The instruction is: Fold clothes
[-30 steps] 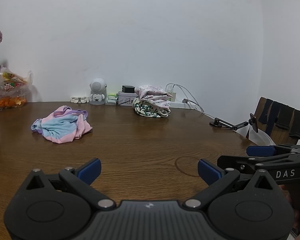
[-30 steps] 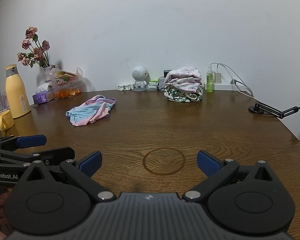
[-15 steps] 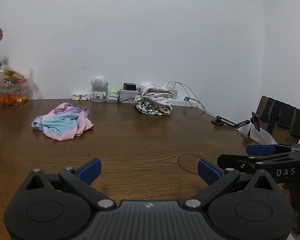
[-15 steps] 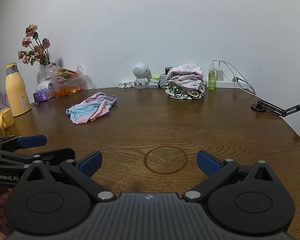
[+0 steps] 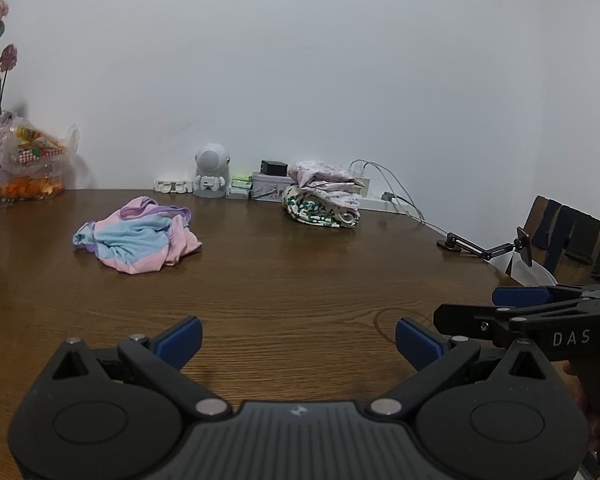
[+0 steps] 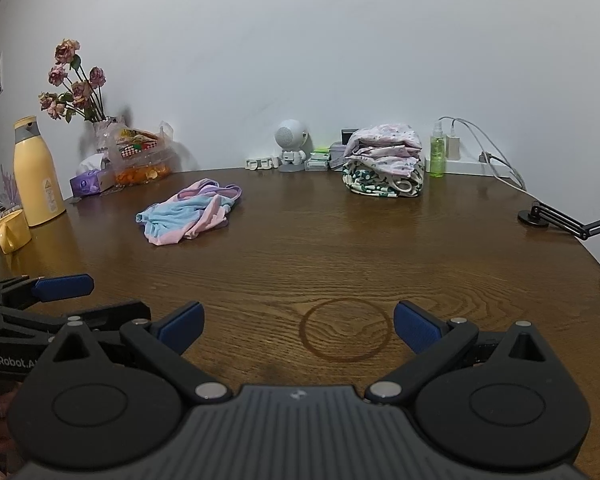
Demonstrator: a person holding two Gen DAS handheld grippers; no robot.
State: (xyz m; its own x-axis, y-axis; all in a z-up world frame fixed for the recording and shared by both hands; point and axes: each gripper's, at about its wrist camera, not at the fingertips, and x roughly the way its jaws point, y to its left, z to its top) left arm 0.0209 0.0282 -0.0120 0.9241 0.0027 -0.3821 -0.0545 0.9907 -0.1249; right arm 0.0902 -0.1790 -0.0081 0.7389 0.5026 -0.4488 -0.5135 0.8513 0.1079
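Left wrist: my left gripper (image 5: 298,340) fingers spread, empty, low over wooden surface (image 5: 300,280). Crumpled pink-blue garment (image 5: 138,240) ahead-left, well apart.
Right wrist: my right gripper (image 6: 298,326) fingers spread, empty. Garment (image 6: 190,216) far-left; folded stack (image 6: 384,166) by wall.

A crumpled garment (image 6: 190,212) lies on the worktop (image 6: 340,256) toward its far left. A folded stack (image 6: 384,164) sits at the far edge, right of a speaker (image 6: 291,144). A bottle (image 6: 38,172) and mug (image 6: 12,230) stand at the left edge.
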